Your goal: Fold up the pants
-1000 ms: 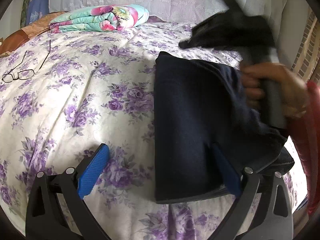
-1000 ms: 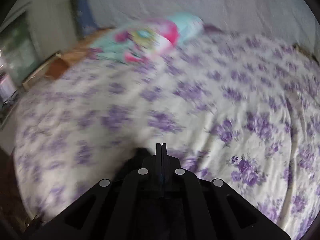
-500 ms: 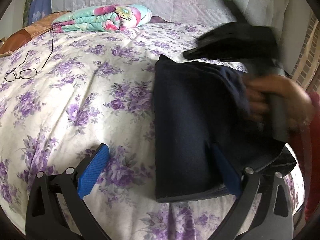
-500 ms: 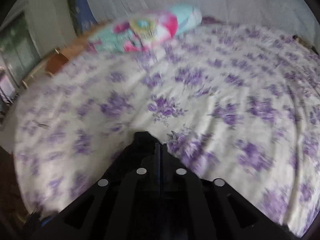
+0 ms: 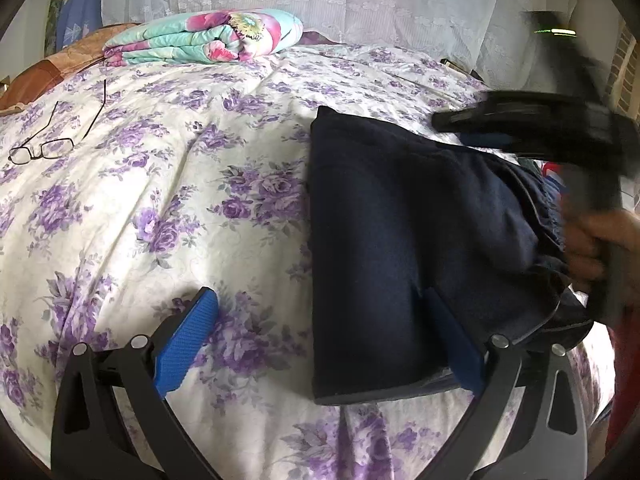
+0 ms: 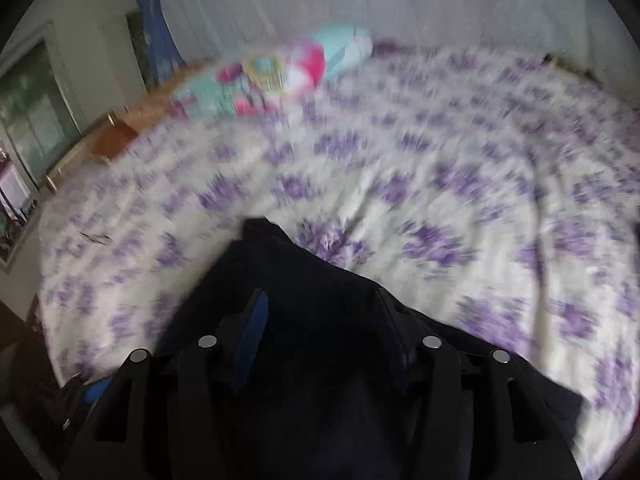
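Folded dark pants (image 5: 400, 240) lie flat on the bed (image 5: 160, 220), under the left tool's (image 5: 320, 320) right finger; left tool wide open, gripping nothing. Right tool (image 6: 320, 320) just opened, jaws apart over the pants, pads not pressing. Glasses (image 5: 44, 148) far left of it

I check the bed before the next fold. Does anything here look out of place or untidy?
Yes. Glasses lie open on the bedspread, far left of the folded pants, where cloth could sweep them. The pants' waistband end near the hand is bunched, not flat.
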A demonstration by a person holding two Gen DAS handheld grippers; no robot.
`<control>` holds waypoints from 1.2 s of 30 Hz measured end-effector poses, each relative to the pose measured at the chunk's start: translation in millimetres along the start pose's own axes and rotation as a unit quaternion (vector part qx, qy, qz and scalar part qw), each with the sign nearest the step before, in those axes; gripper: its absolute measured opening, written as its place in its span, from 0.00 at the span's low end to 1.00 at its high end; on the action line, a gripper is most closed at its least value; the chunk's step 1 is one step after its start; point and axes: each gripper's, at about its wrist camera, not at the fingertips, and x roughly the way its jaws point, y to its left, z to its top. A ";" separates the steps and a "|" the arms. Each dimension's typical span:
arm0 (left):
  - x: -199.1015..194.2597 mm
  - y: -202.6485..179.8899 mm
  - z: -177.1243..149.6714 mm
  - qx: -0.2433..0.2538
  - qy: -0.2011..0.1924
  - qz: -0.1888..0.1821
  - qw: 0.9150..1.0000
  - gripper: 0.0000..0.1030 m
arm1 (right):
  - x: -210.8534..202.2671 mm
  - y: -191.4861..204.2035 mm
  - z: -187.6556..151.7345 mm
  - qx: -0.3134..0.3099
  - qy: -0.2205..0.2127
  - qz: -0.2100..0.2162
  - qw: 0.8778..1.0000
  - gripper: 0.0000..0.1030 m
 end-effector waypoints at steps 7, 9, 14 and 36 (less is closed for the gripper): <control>1.2 -0.6 1.7 0.001 0.003 0.000 1.000 0.96 | -53.3 -31.1 -91.4 -0.009 0.017 -0.058 0.998 0.78; 1.9 -2.8 2.3 0.005 0.005 0.002 1.000 0.96 | -49.4 -19.5 -114.2 -0.076 0.002 -0.112 0.991 0.83; -9.9 -6.0 5.3 0.021 0.010 0.020 1.000 0.96 | -86.3 -18.8 -116.7 -0.070 -0.032 -0.121 0.990 0.84; 8.9 -116.4 7.2 0.191 -0.004 0.058 0.980 0.96 | -118.3 -74.9 -94.8 0.081 -0.147 -0.068 0.983 0.97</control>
